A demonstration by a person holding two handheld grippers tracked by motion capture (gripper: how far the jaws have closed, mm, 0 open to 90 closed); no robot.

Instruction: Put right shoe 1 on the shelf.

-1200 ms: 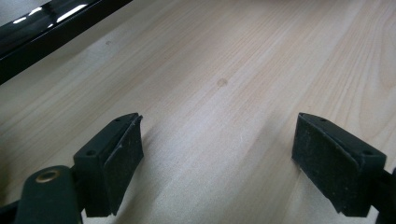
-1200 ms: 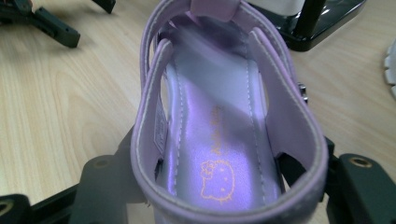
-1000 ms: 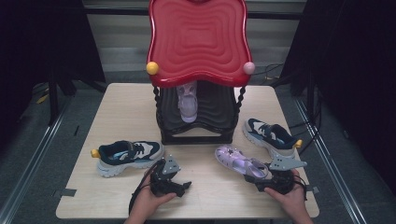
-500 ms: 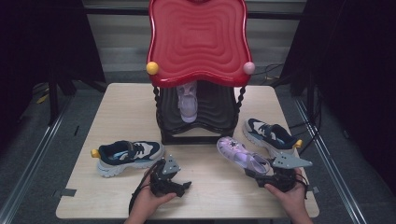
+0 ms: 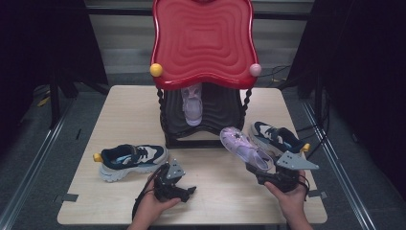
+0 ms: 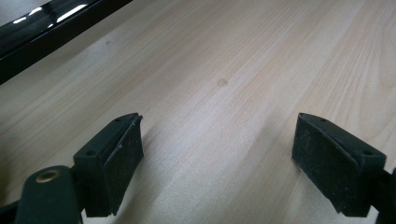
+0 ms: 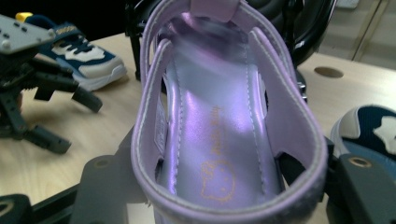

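Wooden table [image 5: 119, 110], sandal [image 7: 224, 130] (cartoon-cat print)

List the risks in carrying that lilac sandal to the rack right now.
The right tool grips the lilac jelly sandal by its heel alone, toe raised, so it may pivot or slip. Its toe could clip the black rack's twisted post. The navy-and-white sneaker lies close beside the path.
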